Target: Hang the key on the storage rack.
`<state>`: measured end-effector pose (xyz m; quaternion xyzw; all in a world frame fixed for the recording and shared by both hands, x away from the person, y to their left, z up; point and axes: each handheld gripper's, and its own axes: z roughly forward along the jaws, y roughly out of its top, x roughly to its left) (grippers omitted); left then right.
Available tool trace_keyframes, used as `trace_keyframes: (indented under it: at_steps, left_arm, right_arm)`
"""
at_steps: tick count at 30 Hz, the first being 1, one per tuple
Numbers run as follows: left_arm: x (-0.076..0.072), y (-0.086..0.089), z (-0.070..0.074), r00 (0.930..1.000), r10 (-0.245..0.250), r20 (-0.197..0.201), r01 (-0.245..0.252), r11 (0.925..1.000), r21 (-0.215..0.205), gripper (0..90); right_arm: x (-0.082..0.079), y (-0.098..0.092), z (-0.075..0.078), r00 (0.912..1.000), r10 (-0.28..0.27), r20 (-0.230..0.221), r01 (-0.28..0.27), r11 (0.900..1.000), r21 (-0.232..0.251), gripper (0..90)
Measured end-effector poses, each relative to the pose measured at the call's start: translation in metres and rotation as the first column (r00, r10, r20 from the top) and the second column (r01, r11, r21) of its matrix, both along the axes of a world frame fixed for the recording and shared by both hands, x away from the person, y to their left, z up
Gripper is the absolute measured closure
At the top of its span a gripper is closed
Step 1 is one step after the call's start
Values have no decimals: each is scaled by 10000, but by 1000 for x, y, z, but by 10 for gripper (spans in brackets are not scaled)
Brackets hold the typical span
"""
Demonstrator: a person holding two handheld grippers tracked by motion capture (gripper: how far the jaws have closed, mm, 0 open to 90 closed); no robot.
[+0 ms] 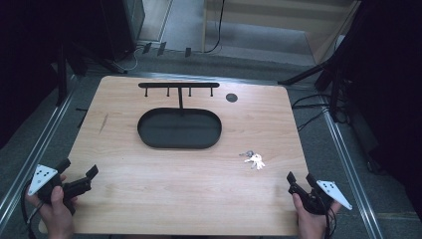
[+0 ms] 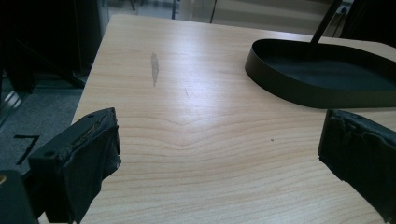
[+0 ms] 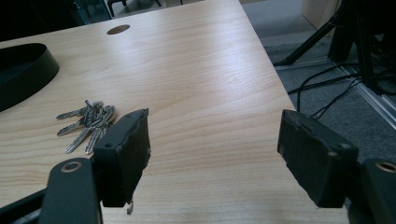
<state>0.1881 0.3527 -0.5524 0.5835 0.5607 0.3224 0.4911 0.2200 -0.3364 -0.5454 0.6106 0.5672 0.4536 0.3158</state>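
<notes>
Holding one gripper in each hand, I have both near my edge of the table (image 1: 149, 199). My left hand (image 1: 55, 211) comes in at the near left corner, fingers wrapped round the handle, and the left gripper (image 1: 79, 172) points forward and inward, toward the middle of the board. Its jaws stand wide apart with bare wood between them; in the left gripper view the two pads frame the tabletop, with the black oval tray (image 2: 322, 77) ahead and to the right.

My right hand (image 1: 311, 219) comes in at the near right corner, and the right gripper (image 1: 299, 179) points forward and a little to the left. Its jaws are also spread, nothing between them, and they touch nothing I can see.

The bunch of keys (image 1: 254, 159) lies flat on the wood, ahead and to the left of my right gripper, near but apart from it. In the right gripper view the keys (image 3: 88, 123) lie just beyond the left jaw, fanned out. They sit right of the tray's near end, clear of its rim. Behind the tray a black hook rack (image 1: 179, 85) stands upright, four pegs hanging from its bar, and a round hole (image 1: 231, 97) shows in the tabletop to the rack's right.
</notes>
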Motion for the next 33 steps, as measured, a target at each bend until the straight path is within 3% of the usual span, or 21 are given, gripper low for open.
trace_keyframes:
  at_steps: [3,4,5,6,14,16,17,19,22,23,24,25,26,27,28,29,30,31,32,33]
  left_arm:
    - [0,0,0,10000,-11,-7,11,10000,18,0]
    - [0,-1,0,10000,-9,-16,9,10000,38,0]
    - [0,-1,0,10000,14,-39,-14,10000,64,0]
    - [1,-2,0,10000,26,-76,-24,9999,159,0]
    - [1,-3,0,9999,38,-104,-35,9996,283,0]
    - [1,-2,0,10000,43,-90,-41,9998,186,0]
    - [1,-2,0,9999,76,-93,-74,9998,204,0]
    - [1,-3,0,9999,107,-117,-104,9996,248,0]
    - [2,-4,1,9998,29,-213,-21,9993,374,0]
    - [2,-4,1,9998,29,-213,-21,9993,374,0]
    - [3,-3,1,9997,10,-241,-2,9995,328,0]
    - [3,-3,1,9997,10,-241,-2,9995,328,0]
    - [3,-3,0,9997,49,-236,-44,9997,221,0]
    - [3,-3,0,9997,49,-236,-44,9997,221,0]
    - [3,-2,0,9997,46,-234,-41,9998,200,0]
    - [3,-2,0,9997,46,-234,-41,9998,200,0]
    - [3,-2,0,9997,42,-255,-36,9998,203,0]
    - [3,-2,0,9997,42,-255,-36,9998,203,0]
    - [3,-2,0,9997,28,-247,-23,9998,202,0]
    - [3,-2,0,9997,23,-241,-18,9998,192,0]
  right_arm:
    - [0,2,0,10000,-74,59,75,9997,-214,265]
    - [-1,6,0,10000,14,58,-11,9992,-410,364]
    - [-1,6,0,10000,14,58,-11,9992,-410,364]
    - [-1,9,1,9991,412,61,-408,9971,-635,396]
    - [8,19,9,9955,708,-632,-758,9939,-800,355]
    - [12,25,14,9923,904,-850,-989,9898,-1027,357]
    - [16,34,22,9910,858,-1028,-1000,9849,-1417,398]
    - [20,38,26,9891,855,-1198,-1037,9824,-1550,400]
    - [38,54,42,9681,1257,-2169,-1657,9701,-1774,405]
    - [38,54,42,9681,1257,-2169,-1657,9701,-1774,405]
    - [49,63,48,9499,1442,-2772,-2002,9621,-1853,408]
    - [49,63,48,9499,1442,-2772,-2002,9621,-1853,408]
    - [59,70,53,9327,1502,-3279,-2212,9563,-1912,411]
    - [59,70,53,9327,1502,-3279,-2212,9563,-1912,411]
    - [70,76,56,9120,1527,-3807,-2321,9573,-1721,410]
    - [70,76,56,9120,1527,-3807,-2321,9573,-1721,410]
    - [79,82,59,8902,1517,-4295,-2457,9539,-1724,409]
    - [79,82,59,8902,1517,-4295,-2457,9539,-1724,409]
    - [89,89,62,8656,1460,-4789,-2568,9506,-1744,409]
    - [94,91,63,8525,1485,-5012,-2663,9484,-1720,412]
